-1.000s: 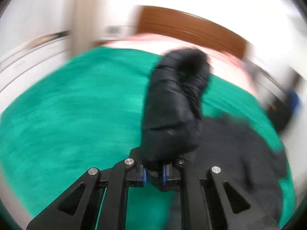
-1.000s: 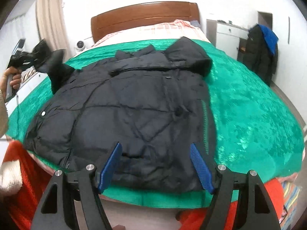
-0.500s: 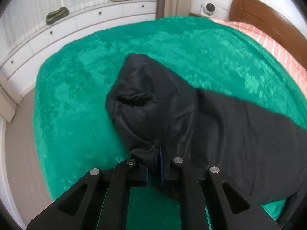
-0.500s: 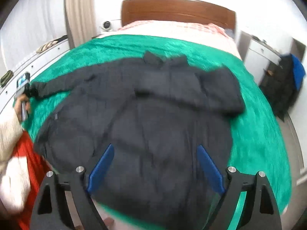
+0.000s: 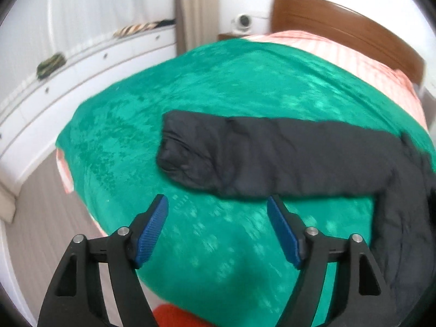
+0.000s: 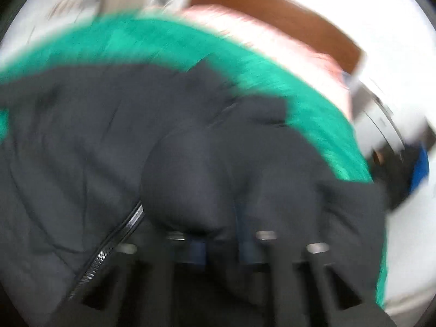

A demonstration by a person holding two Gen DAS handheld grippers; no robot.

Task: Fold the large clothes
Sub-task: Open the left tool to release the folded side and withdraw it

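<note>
- Left wrist view: the left gripper point(image 5: 216, 204) hovers over the green blanket point(image 5: 190, 87), jaws wide apart and holding nothing.
- Just beyond its blue pads point(image 5: 152, 229), the black jacket's sleeve point(image 5: 259, 155) lies flat and stretched out across the blanket (cuff end toward the drawers point(image 5: 81, 62)).
- Right wrist view, badly blurred: the right gripper point(image 6: 220, 248) has its jaws close together with a bulge of the jacket point(image 6: 190, 163) between them.
- The zipper point(image 6: 109, 253) runs beside that bulge.

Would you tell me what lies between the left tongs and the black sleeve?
Only bare green blanket separates the open left tongs from the sleeve, per the left wrist view.
</note>
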